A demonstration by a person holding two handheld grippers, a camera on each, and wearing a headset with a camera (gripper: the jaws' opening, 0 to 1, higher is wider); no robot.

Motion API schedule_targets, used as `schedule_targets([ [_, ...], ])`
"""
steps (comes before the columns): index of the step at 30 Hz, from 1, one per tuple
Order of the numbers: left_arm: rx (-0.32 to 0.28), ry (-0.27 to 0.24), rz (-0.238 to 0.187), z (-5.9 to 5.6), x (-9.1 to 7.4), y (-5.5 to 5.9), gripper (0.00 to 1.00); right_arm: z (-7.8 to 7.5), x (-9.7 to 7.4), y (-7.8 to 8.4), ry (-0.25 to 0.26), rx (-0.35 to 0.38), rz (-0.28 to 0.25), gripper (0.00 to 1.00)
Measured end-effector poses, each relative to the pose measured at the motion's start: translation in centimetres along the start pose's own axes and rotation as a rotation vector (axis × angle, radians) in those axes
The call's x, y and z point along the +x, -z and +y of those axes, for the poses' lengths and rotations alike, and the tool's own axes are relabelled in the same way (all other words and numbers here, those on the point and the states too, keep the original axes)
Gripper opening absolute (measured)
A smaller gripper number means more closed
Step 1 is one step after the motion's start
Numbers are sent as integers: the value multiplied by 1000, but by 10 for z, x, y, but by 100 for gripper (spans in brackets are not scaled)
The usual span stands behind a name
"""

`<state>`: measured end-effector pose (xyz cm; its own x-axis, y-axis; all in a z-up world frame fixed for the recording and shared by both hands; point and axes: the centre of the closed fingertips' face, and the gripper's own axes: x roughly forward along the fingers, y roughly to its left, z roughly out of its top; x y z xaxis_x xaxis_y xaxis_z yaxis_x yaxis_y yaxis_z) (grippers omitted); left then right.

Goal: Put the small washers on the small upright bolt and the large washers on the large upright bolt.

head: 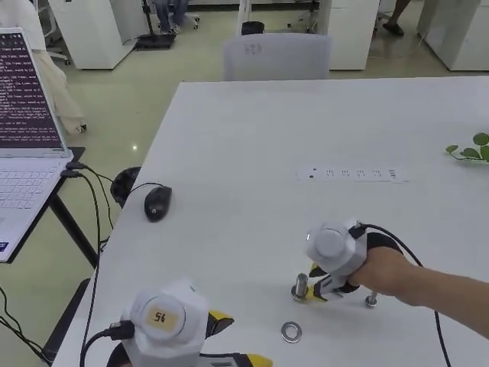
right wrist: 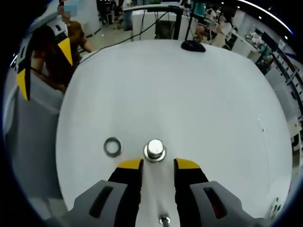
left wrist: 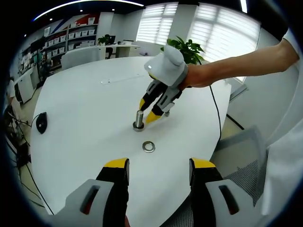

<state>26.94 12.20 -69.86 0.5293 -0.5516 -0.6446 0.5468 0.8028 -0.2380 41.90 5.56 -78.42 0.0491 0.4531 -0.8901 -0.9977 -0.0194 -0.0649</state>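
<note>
Two bolts upright on the white surface (head: 244, 138): large bolt (head: 300, 286) and, just beside it, small bolt (head: 370, 300). Wider ring at the foot of the large bolt; cannot tell whether washer or bolt head. One loose washer (head: 291, 332) flat on the surface, near the large bolt on the person's side, touching neither bolt.

Right hand-held gripper (right wrist: 158, 165): down at the surface, yellow tips narrowly parted, nothing between them. Points at the large bolt, tips just short of it, with the small bolt low between the jaw bases in the right gripper view.

Left hand-held gripper (left wrist: 158, 165): jaws wide apart, empty. Hangs above the near edge of the surface, aimed toward the loose washer, well apart from it.

Farther off: black mouse (head: 157, 202) near the left edge, power strip (head: 351, 173) mid-surface, green leaves (head: 474, 149) at the right edge, open laptop (head: 23, 153) on a separate stand to the left.
</note>
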Motion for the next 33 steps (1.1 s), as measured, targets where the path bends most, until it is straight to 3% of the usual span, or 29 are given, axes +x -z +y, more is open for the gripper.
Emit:
schedule_targets([
  [10,15,24,7,-10,7,-1,50,8,-25,9,34,41,-63,29],
  [16,18,30,6,-12,8,-2,50,24,-34,21,35,55,-74,29],
  [23,24,32,12,-11,8,-1,50,47,-26,34,8,67,-61,28],
  [33,24,31,14,-12,8,0,50,73,-4,23,-49,46,-65,28],
])
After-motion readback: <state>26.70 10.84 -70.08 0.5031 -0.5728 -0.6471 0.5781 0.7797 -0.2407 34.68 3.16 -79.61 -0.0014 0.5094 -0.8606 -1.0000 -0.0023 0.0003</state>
